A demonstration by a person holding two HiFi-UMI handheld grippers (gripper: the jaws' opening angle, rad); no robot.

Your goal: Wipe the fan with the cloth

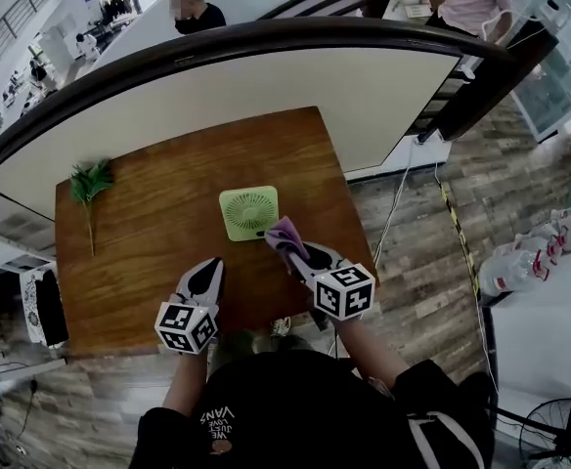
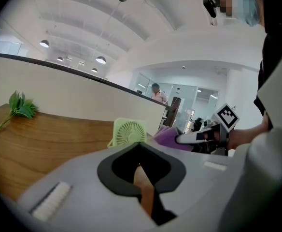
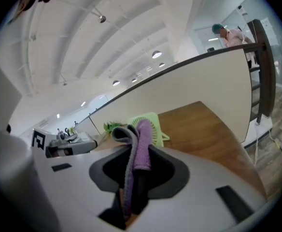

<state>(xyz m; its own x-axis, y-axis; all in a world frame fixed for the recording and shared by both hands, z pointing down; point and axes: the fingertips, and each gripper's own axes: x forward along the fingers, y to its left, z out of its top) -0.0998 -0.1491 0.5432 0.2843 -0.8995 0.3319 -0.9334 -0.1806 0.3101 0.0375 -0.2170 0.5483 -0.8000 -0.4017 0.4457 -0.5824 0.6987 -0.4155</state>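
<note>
Right gripper (image 1: 300, 254), in the head view, is clamped on a folded purple-and-grey cloth (image 1: 284, 233). That cloth is at the lower right corner of a pale green square plastic fan (image 1: 248, 211), mid-frame on the brown wooden table (image 1: 139, 233); whether they touch I can't tell. Left gripper (image 1: 210, 268) hangs lower left of the fan, apart from it, jaws together on nothing. A green leafy sprig (image 1: 89, 184) lies at the table's left.

In the left gripper view the jaws meet, and the fan (image 2: 130, 132) stands upright beyond them, with the cloth (image 2: 166, 138) just right of it.

In the right gripper view the cloth (image 3: 140, 146) is pinched between the jaws, with the fan (image 3: 153, 125) behind it.
</note>
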